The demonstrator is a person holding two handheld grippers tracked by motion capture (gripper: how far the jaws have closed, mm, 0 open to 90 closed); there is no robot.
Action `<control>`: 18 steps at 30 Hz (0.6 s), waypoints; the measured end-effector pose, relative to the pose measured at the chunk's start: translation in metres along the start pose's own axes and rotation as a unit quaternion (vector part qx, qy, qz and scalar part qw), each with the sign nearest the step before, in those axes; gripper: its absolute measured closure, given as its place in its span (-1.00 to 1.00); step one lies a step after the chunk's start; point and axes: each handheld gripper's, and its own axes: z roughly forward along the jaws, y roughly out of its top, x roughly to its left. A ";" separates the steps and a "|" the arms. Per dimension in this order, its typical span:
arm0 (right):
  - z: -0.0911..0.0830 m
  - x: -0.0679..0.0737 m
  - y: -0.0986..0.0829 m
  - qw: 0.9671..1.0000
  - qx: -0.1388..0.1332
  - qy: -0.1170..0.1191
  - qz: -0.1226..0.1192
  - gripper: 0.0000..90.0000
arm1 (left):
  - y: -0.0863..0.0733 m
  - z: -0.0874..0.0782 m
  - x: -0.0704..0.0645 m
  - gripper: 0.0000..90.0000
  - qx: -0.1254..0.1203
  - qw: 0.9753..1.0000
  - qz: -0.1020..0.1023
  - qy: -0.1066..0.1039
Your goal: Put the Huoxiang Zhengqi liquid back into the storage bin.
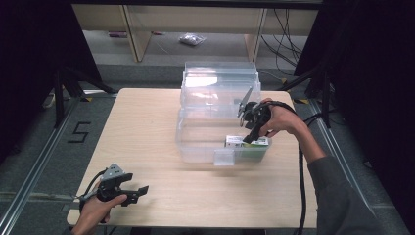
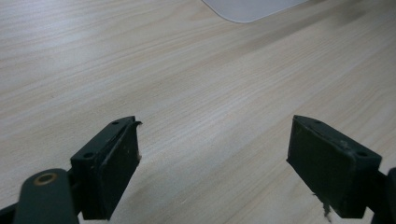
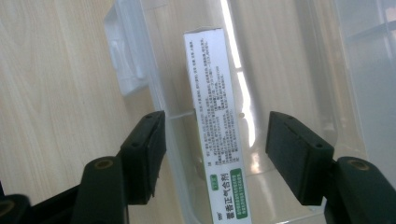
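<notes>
Hands are working at a wooden table [image 1: 147, 132] in the high view: the right gripper [image 1: 248, 132] is reaching into the near right corner of a clear plastic bin [image 1: 205, 142], just above a white and green box [image 1: 247, 143] lying inside it, while the left gripper [image 1: 139, 192] is hovering near the table's front left edge. Looking along the left gripper [image 2: 212, 149], its jaws are standing wide over bare wood. Looking along the right gripper [image 3: 215, 154], its jaws are standing wide on either side of the box [image 3: 217, 135], not touching it.
</notes>
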 end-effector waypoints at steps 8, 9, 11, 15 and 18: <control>-0.006 0.006 0.000 0.999 -0.012 0.000 0.036 -0.22 | 0.000 0.000 0.000 -0.65 0.002 1.000 0.002 -0.003; -0.007 0.006 0.000 0.999 -0.014 -0.003 0.033 -0.23 | 0.000 0.000 0.000 -0.65 0.002 1.000 0.003 -0.003; -0.008 0.008 0.001 0.999 -0.021 -0.006 0.034 -0.24 | 0.000 0.000 0.000 -0.65 0.002 1.000 0.001 -0.002; -0.008 0.011 0.001 0.999 -0.034 -0.008 0.041 -0.29 | 0.000 0.000 0.000 -0.65 0.003 1.000 0.002 -0.002; -0.009 0.014 0.000 0.998 -0.033 -0.010 0.051 -0.30 | 0.000 0.000 0.000 -0.65 0.003 1.000 0.004 -0.002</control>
